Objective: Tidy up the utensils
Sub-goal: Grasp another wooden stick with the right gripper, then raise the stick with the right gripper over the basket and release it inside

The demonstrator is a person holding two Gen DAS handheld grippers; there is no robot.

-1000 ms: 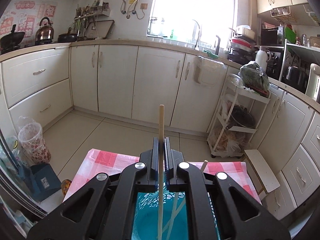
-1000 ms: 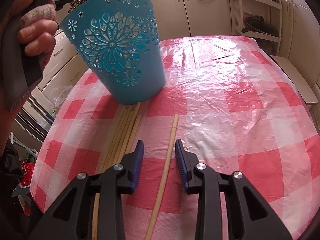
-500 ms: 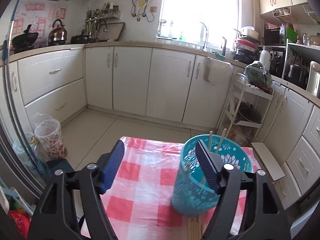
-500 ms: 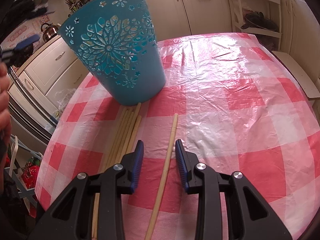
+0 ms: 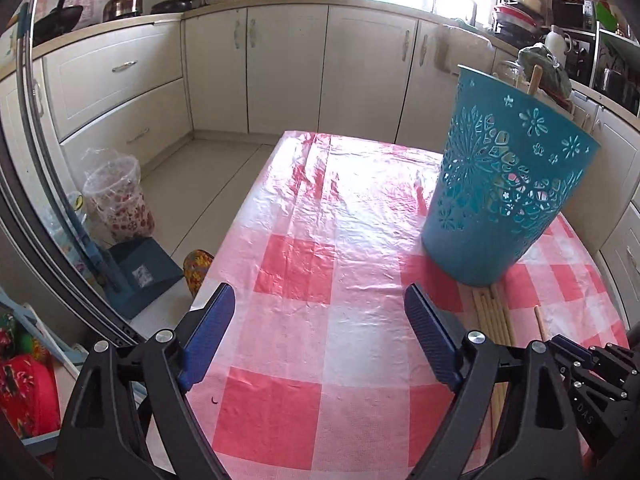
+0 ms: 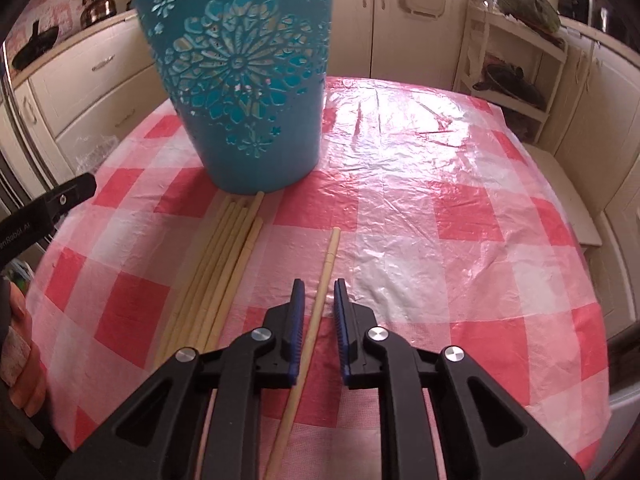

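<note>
Our left hand-held gripper [image 5: 316,338] has just dropped its chopstick into the teal basket [image 6: 244,80] and pulled back low over the counter [image 6: 440,200], jaws wide and empty. Our right hand-held gripper [image 6: 318,294] straddles the lone chopstick [image 6: 326,268], narrowed but not yet gripping; a bundle [image 6: 220,264] waits beside it.

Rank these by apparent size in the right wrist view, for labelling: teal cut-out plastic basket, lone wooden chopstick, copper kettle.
1. Teal cut-out plastic basket, largest.
2. Lone wooden chopstick, long but thin.
3. Copper kettle, smallest, though it is far away.
</note>
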